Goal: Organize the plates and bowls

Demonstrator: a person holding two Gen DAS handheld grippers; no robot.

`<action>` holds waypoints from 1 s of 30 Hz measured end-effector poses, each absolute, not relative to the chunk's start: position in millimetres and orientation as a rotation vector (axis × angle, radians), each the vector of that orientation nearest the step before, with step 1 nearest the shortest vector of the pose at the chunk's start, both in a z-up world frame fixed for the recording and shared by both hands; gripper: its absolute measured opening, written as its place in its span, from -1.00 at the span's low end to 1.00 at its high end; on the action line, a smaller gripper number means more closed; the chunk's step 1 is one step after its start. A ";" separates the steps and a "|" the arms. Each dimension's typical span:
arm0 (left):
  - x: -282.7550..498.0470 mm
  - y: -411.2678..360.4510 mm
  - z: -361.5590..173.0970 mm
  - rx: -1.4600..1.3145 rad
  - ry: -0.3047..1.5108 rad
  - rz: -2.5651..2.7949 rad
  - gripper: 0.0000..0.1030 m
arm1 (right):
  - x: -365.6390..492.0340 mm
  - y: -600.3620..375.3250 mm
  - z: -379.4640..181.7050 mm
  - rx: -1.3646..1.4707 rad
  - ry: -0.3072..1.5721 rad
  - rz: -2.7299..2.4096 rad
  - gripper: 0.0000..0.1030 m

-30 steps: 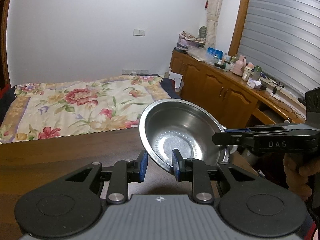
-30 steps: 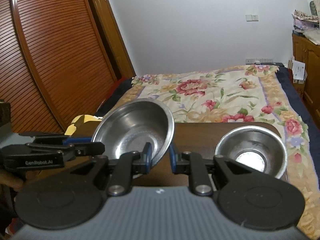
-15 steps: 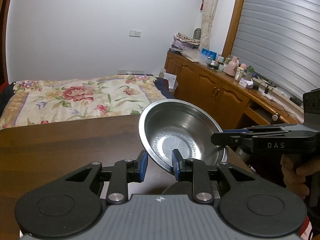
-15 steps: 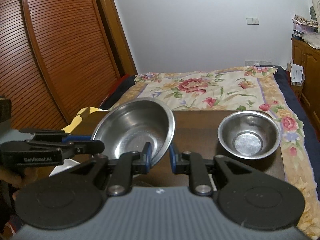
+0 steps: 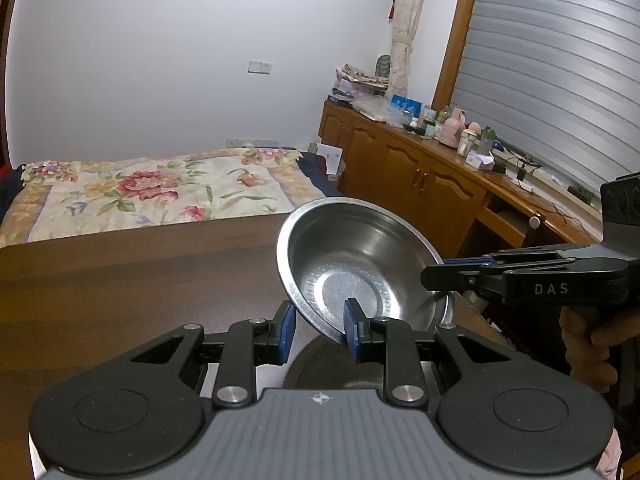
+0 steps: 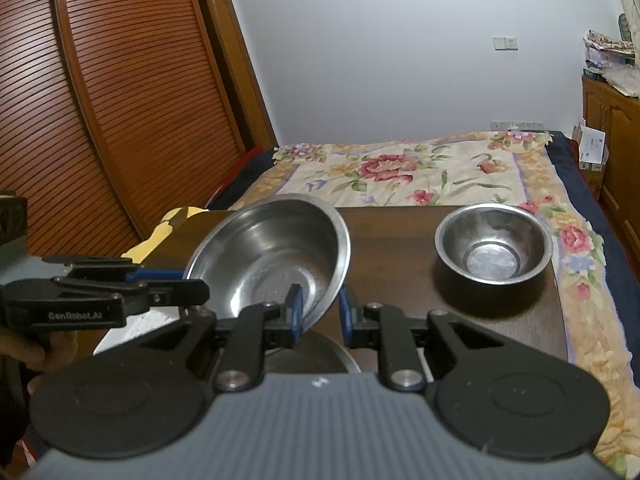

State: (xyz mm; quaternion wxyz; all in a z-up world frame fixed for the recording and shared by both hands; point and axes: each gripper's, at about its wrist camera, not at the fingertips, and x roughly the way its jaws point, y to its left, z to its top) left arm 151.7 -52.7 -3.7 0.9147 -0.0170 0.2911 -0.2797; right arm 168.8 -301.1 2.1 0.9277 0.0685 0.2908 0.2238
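A large steel bowl (image 5: 360, 268) is held in the air over a dark wooden table (image 5: 120, 280), tilted. My left gripper (image 5: 318, 328) is shut on its near rim. My right gripper (image 6: 320, 314) is shut on the opposite rim, and the bowl shows in the right wrist view (image 6: 272, 252) too. The right gripper also shows from the side in the left wrist view (image 5: 436, 278), and the left gripper in the right wrist view (image 6: 196, 292). A smaller steel bowl (image 6: 494, 248) stands upright on the table at the right. A dark round plate (image 6: 316, 354) lies under the held bowl.
A bed with a floral cover (image 6: 420, 172) lies beyond the table's far edge. A wooden cabinet (image 5: 420, 176) with bottles and clutter runs along the right wall. A slatted wooden wardrobe (image 6: 100, 100) stands at the left. A yellow thing (image 6: 160, 232) lies off the table's left corner.
Both grippers have lifted the large bowl higher and drawn it back toward me. The small bowl on the table now appears farther away. The dark plate has come into view under the held bowl.
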 end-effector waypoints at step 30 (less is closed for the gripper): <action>110.0 -64.5 -35.8 0.023 0.652 -0.636 -0.46 | 122.6 -304.2 -34.1 0.149 0.658 0.439 -0.58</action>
